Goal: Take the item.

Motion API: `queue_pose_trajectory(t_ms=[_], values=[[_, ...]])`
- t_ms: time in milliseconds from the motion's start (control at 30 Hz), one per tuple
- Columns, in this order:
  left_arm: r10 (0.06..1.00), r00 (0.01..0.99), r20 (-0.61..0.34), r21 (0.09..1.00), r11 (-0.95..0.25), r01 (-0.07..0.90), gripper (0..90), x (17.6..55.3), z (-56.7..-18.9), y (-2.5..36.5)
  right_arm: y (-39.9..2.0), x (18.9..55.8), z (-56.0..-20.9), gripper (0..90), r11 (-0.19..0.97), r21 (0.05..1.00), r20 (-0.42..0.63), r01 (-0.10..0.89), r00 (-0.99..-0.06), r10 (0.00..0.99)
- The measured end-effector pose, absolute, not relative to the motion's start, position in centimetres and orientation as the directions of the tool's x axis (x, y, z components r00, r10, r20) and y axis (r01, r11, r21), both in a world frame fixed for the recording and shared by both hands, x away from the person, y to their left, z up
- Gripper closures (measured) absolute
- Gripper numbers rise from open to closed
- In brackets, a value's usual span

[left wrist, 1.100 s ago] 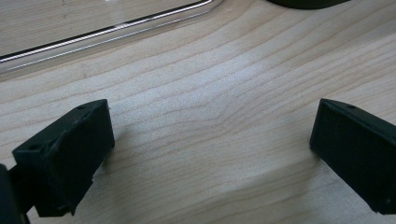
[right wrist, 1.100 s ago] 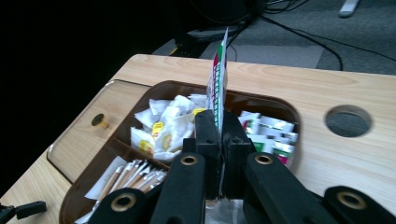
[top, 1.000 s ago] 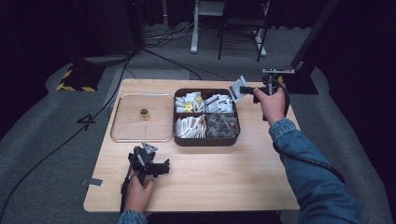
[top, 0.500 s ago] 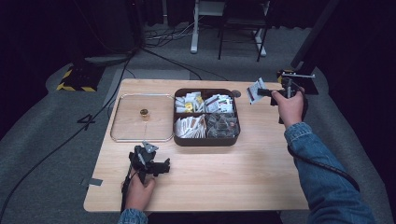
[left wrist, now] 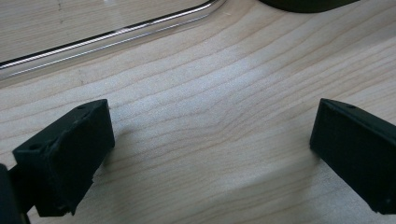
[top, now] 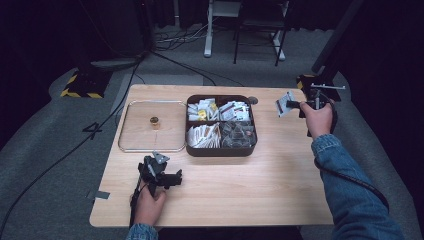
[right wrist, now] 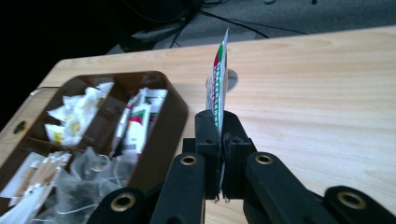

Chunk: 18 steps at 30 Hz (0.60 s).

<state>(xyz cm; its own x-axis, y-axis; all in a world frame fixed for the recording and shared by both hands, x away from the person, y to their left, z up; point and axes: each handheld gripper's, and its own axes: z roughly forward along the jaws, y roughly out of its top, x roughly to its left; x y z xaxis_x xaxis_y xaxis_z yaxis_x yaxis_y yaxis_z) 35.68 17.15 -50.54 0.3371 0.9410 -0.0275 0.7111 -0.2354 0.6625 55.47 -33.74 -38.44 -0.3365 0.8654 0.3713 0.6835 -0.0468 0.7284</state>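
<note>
Right gripper (top: 295,104) raised beside the brown tray (top: 220,150), jaws clamped on a sachet (right wrist: 218,81) held upright, left gripper (top: 167,176) low over the table (top: 260,185), jaws spread apart, nothing between them

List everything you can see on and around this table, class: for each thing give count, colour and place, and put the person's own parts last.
Table: one, light wood, centre.
Divided box: one, dark brown, mid-table, four compartments of packets and tea bags.
Tray: one, clear with metal rim, left of the box.
Small object: one, brownish, on the tray.
Packet: one, white with red and green print, clamped in the right gripper.
Left gripper: black, open, low over the near table.
Right gripper: black, raised right of the box.
</note>
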Motion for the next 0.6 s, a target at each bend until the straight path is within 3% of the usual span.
queue_pose_trajectory(t_ms=[600], values=[[0.941, 0.337, -0.028, 0.662, -0.235, 0.711, 0.2, 35.7, -50.5, 17.2, -35.0, 55.8, -43.8, 88.3, -0.065, 0.655, 0.387, 0.752, -0.261, 0.884]])
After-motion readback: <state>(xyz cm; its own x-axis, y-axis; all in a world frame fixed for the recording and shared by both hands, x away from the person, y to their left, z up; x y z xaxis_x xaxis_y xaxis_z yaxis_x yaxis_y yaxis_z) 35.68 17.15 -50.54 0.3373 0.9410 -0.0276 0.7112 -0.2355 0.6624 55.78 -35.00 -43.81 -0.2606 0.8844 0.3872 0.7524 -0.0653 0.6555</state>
